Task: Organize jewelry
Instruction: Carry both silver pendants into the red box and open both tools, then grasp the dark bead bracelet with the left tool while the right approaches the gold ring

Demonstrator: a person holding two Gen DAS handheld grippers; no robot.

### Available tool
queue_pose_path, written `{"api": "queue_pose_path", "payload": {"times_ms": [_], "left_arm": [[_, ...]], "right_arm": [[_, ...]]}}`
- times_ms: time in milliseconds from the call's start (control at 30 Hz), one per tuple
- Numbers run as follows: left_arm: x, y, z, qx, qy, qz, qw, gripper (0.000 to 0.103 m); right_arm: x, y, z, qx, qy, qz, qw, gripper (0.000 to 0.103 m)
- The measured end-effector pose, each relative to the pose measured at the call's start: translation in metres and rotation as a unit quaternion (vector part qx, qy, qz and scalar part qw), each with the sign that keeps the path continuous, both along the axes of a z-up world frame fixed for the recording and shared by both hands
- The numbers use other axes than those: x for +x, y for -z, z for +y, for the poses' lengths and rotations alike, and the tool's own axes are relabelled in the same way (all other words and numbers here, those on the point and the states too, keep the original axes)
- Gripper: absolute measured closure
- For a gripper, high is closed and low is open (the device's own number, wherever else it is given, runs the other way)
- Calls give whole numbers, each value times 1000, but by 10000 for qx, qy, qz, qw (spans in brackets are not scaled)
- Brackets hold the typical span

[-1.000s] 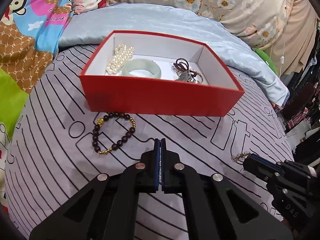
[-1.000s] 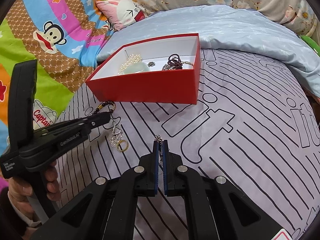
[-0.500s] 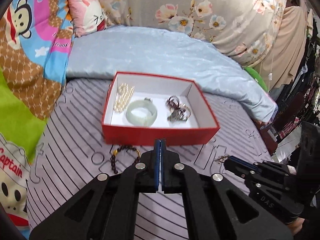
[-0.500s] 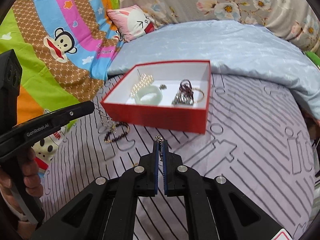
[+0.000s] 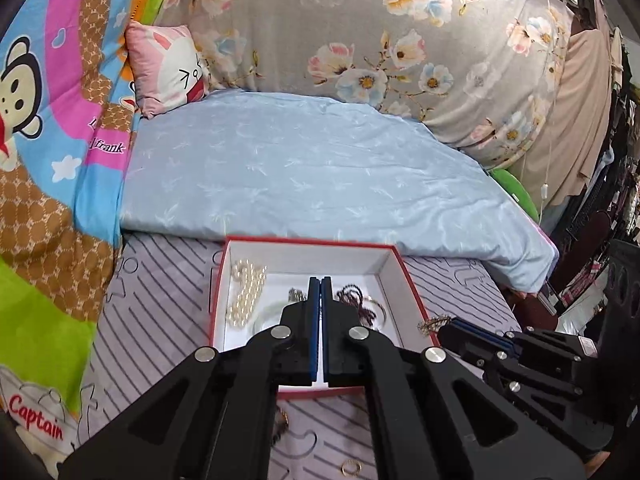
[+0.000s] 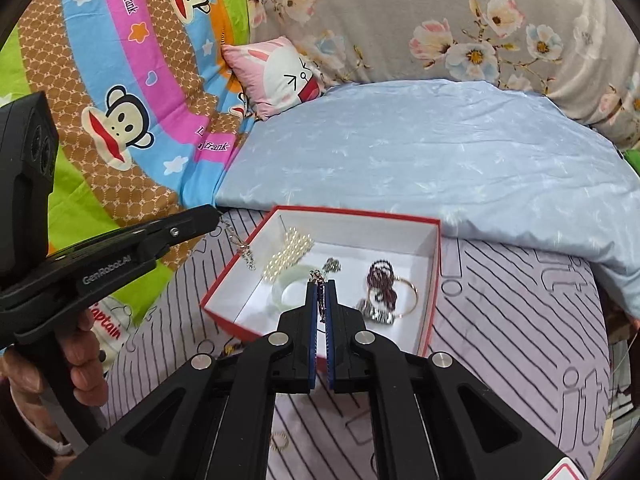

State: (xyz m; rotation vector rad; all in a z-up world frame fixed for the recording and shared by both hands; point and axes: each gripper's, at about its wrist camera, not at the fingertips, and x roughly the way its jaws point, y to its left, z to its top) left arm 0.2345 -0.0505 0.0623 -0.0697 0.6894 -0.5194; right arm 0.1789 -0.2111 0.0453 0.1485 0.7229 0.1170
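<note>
**Both grippers over the red box, each pinching a small piece**

- The red box (image 6: 435,276), white inside, sits on the striped grey sheet (image 6: 520,320), with its far side against the pale blue quilt (image 6: 440,152).
- Inside the box:
  - Left: a pearl strand (image 6: 289,254), with a pale green bangle (image 6: 285,285) just nearer.
  - Middle, toward the far wall: a small silver charm (image 6: 332,265).
  - Right: a dark bead coil (image 6: 382,280) lying on a thin gold bangle (image 6: 413,296), with a silver cluster (image 6: 374,311) touching it on the near side.
- The right gripper (image 6: 320,282) has its jaws narrow, pinched on a small ornament (image 6: 319,277) that pokes out at the tips. It hangs above the near part of the box. From the left camera this piece looks gold-toned and ornate.
- The left gripper (image 5: 320,280) has its pads pressed together. Its own camera shows nothing between them. The right camera shows a silver chain piece (image 6: 245,249) dangling from its tip, just outside the box's left wall.
- A hand (image 6: 80,356) grips the left tool's handle at the near left.
- On the sheet near the box lie a small gold ring (image 6: 279,440) and a dark bead bracelet (image 5: 282,420), which is mostly hidden behind the left gripper's fingers.
- Further out, a monkey-print blanket (image 6: 120,120) is on the left, a pink pillow (image 6: 280,72) is at the far left of the quilt, and floral bedding (image 6: 480,32) runs along the far side.
</note>
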Motion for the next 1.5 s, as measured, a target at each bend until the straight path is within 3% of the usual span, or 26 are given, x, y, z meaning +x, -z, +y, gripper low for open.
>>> {"api": "queue_pose_path", "payload": {"times_ms": [367,633,833,900,933,967,1200,1500], "left_arm": [[75,33,-27,147,18,269,9995,103],[102,57,-38,200,43,512,9985,103],[108,62,-38,163,18,546,9984,102],[107,60,-35,155,-20,534,9985,91],[106,58,-34,152,-77,529,9985,79],[103,55,-31,134,-122,494,9986,74],[70,31,-7,235,-218,207,9993,67],[4,30,32,875,-558,-11,9946,66]], "right_arm": [[67,30,3,-39,-21,349,9994,100],[96,56,0,-34,9,555,9985,99],[99,56,-2,-82,60,474,9988,94],[96,52,-4,-80,109,397,9991,85],[95,50,-5,-85,129,363,9992,84],[92,47,-5,-104,150,320,9993,83],[56,34,-12,-63,184,191,9996,83],[-17,38,-4,0,225,270,9994,81]]}}
